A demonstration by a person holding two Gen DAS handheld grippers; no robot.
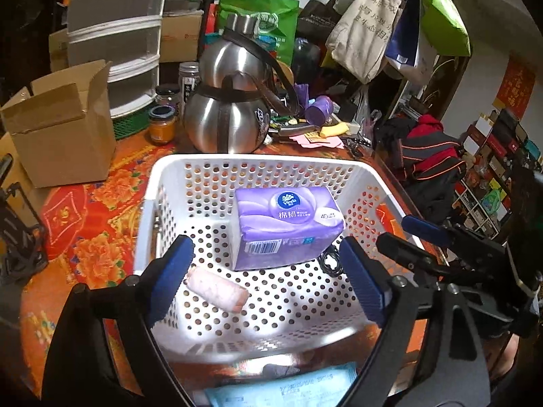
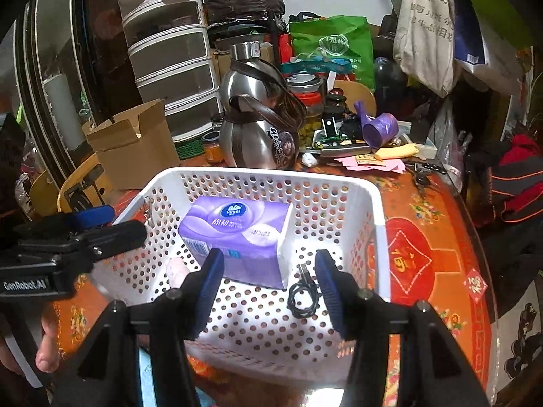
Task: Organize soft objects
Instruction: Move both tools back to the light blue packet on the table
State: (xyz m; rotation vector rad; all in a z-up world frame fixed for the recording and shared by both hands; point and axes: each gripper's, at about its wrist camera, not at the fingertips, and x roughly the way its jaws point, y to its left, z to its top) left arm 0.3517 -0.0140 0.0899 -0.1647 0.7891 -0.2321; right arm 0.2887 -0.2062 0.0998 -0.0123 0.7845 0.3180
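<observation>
Lying in white basket (image 1: pixel 258 166), purple Vinda tissue pack (image 1: pixel 286 224), "GenRobot.AI" left claw (image 2: pixel 108 222)

We can read "Vinda" and "40" on the purple tissue pack (image 1: pixel 286 225), and "GenRobot.AI" on the left gripper (image 2: pixel 81 229) body in the right wrist view.

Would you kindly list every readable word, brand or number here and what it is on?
"Vinda": tissue pack logo, in the basket.
"40": same pack, right side; its Chinese line is blurred.
"GenRobot.AI": left tool body.
"福": red diamond sticker on the tablecloth.
Tote bag print, green bag, flask, red wall poster, barcode digits: too blurred to read.
</observation>
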